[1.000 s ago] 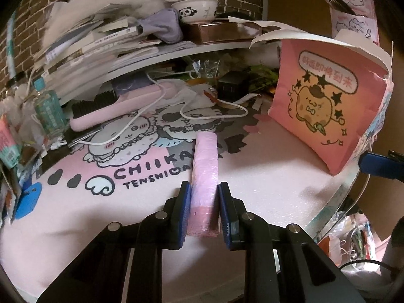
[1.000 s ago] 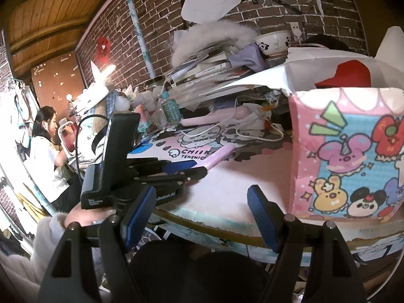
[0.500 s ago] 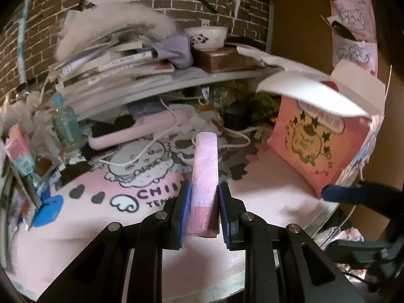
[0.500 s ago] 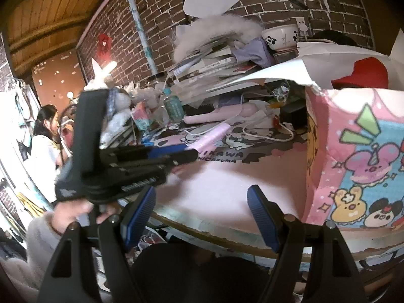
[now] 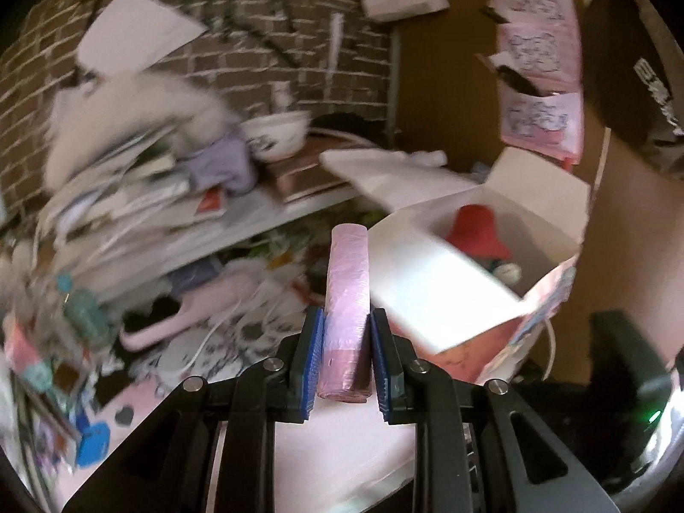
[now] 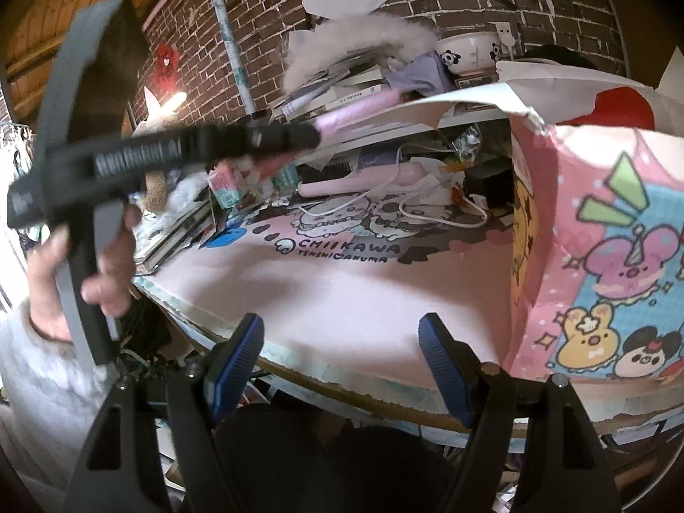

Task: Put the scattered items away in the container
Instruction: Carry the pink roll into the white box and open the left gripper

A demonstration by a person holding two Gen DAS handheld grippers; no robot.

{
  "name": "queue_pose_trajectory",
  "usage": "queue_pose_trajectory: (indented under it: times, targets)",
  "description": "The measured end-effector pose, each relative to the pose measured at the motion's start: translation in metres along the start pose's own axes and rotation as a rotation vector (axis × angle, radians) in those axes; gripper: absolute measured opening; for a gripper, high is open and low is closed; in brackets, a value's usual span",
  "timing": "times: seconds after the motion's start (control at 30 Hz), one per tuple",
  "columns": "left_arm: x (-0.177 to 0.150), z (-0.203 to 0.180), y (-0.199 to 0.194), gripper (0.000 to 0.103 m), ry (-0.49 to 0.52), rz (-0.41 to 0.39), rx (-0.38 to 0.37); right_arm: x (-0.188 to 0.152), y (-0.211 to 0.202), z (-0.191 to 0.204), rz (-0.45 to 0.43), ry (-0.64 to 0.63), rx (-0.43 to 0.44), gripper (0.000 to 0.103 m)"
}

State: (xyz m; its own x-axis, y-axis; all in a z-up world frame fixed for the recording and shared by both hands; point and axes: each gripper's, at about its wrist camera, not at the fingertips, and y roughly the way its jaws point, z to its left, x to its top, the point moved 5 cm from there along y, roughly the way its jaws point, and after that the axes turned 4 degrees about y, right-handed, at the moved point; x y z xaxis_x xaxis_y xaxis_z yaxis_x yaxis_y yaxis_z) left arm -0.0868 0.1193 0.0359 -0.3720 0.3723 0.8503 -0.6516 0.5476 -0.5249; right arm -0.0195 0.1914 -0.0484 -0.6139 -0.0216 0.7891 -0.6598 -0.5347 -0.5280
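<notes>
Left gripper (image 5: 345, 357) jaws clamped pink plastic bag roll (image 5: 346, 299), raised beside open pink cartoon cardboard box (image 5: 551, 295). Right gripper (image 6: 342, 367) jaws gaped wide, empty. Best: clear white flap, centre roll over opening, then release.

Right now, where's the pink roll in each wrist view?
Left wrist: pink roll at centre, clamped upright between the left tool pads, pointing toward the open pink box.
Right wrist: only its far end shows, upper middle and blurred, sticking out of the left tool above the desk; the right tool is open and empty.
Shared landmark: the panda bowl on the shelf.
</notes>
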Motion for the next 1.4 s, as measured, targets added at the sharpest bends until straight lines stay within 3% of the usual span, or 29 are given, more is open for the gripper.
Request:
queue_pose_trajectory:
  times: [0.33, 0.5, 0.67, 0.87, 1.2, 1.4]
  targets:
    - [0.049, -0.069, 0.022, 0.017, 0.203, 0.025, -0.12, -0.004, -0.001, -0.001, 0.01, 0.006, 0.018, 0.073]
    - [0.065, -0.104, 0.042, 0.017, 0.292, 0.102, -0.2, -0.005, -0.002, -0.003, 0.01, 0.014, 0.022, 0.073]
    - [0.071, -0.13, 0.061, 0.017, 0.404, 0.203, -0.215, -0.005, -0.003, -0.004, 0.009, 0.02, 0.027, 0.073]
    - [0.07, -0.156, 0.072, 0.017, 0.531, 0.264, -0.249, -0.006, -0.003, -0.006, 0.007, 0.032, 0.034, 0.073]
    - [0.058, -0.161, 0.097, 0.017, 0.565, 0.347, -0.276, -0.006, -0.006, -0.008, -0.001, 0.041, 0.033, 0.073]
    - [0.056, -0.159, 0.098, 0.019, 0.57, 0.33, -0.265, -0.006, -0.007, -0.009, -0.002, 0.044, 0.034, 0.073]
